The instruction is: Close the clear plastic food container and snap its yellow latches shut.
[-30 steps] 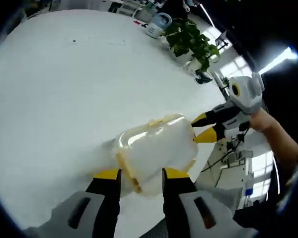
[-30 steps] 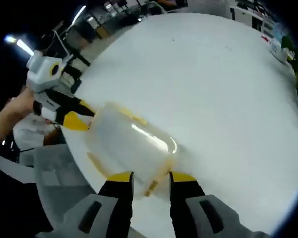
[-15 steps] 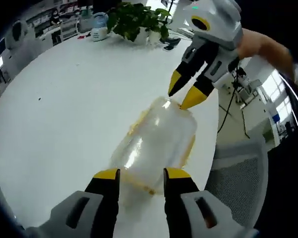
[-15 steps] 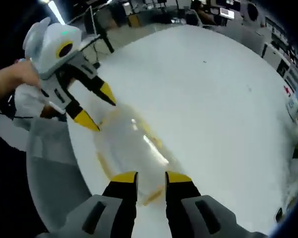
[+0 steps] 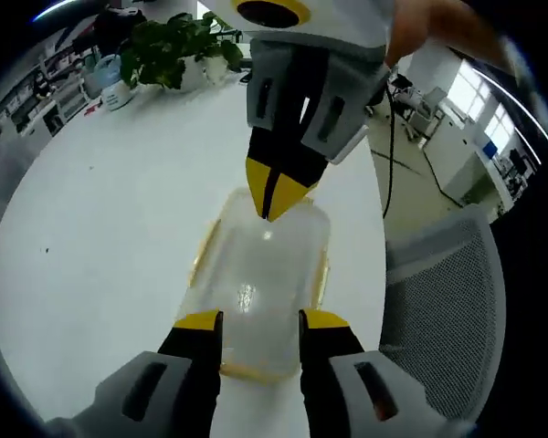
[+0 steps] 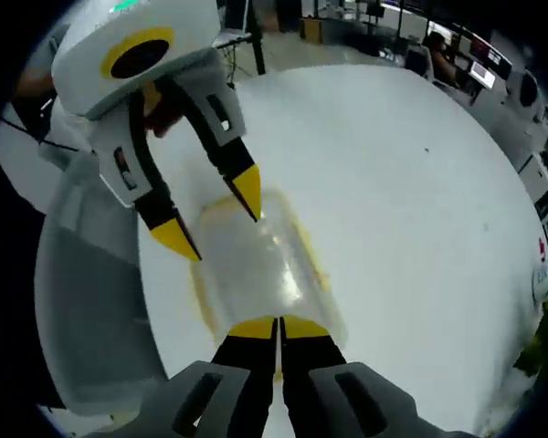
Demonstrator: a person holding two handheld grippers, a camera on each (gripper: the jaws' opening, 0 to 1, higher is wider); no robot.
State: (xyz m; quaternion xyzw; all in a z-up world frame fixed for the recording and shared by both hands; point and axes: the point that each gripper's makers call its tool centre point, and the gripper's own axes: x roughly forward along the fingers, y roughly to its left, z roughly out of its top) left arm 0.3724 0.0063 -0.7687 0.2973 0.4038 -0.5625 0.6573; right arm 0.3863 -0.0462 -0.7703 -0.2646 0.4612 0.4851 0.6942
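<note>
Two tongs meet at my container (image 5: 260, 283) on the table (image 5: 100, 210): left gripper (image 5: 256, 319) spread, right gripper (image 6: 277, 326) pressed together.

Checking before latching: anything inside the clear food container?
Nothing visible through the lid of the clear food container on the white table. Glare and frosting blur the inside, and both grippers (left, right) cover its ends.

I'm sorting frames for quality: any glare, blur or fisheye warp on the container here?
Left gripper view: a small white glint on the container lid, its clear walls hazy against the bright table; table edge bows strongly. Right gripper view: a streak of glare on the lid, the left gripper soft and oversized.
</note>
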